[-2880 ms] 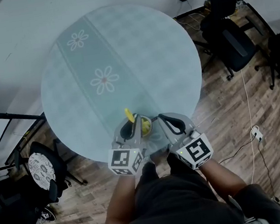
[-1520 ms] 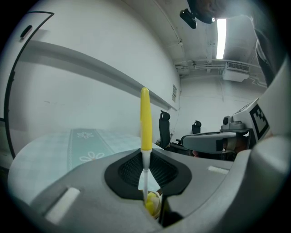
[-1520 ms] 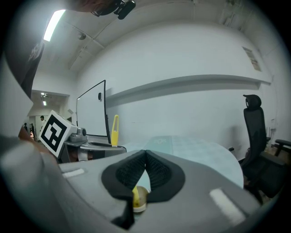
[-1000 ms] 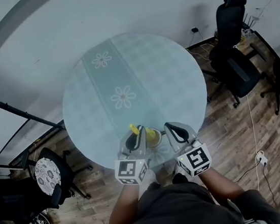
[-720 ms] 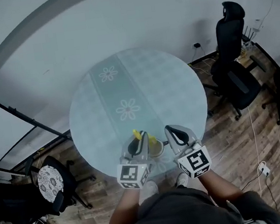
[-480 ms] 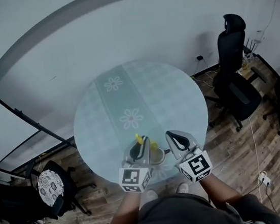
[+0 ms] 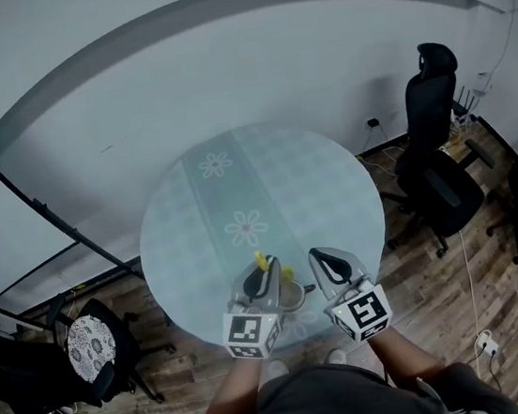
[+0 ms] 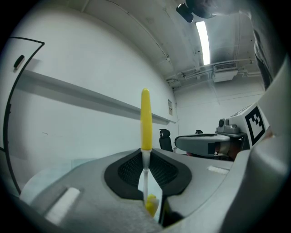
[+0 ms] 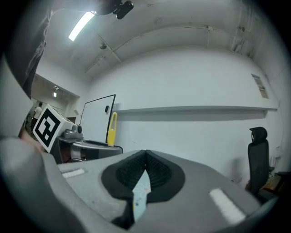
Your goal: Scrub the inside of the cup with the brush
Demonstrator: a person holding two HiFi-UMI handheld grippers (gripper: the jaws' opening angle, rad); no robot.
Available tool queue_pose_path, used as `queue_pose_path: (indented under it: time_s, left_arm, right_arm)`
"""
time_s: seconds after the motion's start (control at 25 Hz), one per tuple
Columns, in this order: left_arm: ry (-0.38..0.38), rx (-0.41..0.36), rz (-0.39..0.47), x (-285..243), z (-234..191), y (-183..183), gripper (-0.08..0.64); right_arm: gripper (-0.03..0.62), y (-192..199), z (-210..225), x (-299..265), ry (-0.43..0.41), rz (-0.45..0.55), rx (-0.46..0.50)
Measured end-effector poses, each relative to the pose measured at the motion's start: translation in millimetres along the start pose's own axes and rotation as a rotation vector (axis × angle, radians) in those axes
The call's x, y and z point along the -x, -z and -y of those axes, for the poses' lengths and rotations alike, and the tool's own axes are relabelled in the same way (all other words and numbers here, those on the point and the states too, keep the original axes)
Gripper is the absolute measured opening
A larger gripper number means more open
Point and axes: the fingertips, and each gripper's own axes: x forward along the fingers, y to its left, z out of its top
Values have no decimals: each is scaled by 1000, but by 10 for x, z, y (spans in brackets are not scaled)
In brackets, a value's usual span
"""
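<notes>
Yellow-handled brush [image 8: 145, 119] stands upright, its thin white stem clamped in the left tongs [image 8: 145, 159]. The cup [image 7: 292, 294] sits near the round table's [image 7: 313, 185] near edge, between both tongs. The right tongs [image 9: 145, 157] are closed together at the tips, gripping nothing visible.

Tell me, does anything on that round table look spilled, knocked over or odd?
Nothing stands out. The pale cup stands upright near the edge of the round green flowered table, no spill shows, and the left gripper holds the yellow-handled brush upright.
</notes>
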Motion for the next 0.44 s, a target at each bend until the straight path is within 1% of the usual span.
queue_pose_path:
  time_s: [0.44]
  left_arm:
    - [1, 2, -14, 62, -37, 43, 37]
  right_arm:
    - [2, 51, -45, -10, 20, -15, -12]
